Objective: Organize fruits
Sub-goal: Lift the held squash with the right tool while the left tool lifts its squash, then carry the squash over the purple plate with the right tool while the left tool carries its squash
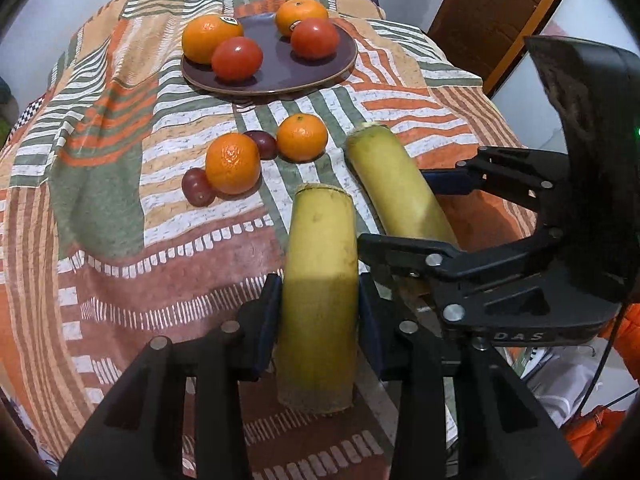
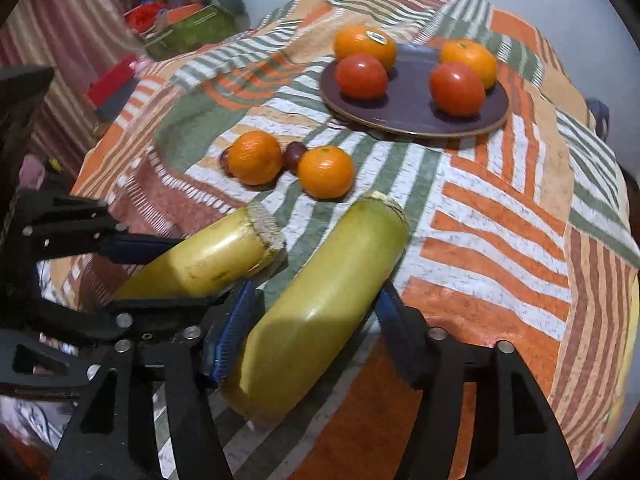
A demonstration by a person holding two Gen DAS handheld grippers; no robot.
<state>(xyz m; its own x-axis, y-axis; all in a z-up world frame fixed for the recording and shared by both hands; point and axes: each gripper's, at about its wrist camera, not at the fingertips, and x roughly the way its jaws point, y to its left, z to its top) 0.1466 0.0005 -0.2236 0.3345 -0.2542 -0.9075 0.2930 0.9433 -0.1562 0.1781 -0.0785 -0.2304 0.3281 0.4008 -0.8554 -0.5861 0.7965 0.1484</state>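
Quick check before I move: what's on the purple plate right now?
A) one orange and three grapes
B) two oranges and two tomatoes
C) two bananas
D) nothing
B: the purple plate carries two oranges and two tomatoes.

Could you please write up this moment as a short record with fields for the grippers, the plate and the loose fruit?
left gripper: shut on left banana piece
right gripper: shut on right banana piece
plate: two oranges, two tomatoes
loose on tablecloth: near orange, far orange, two dark plums between and beside them
banana pieces: side by side, apart, cut ends towards the plate
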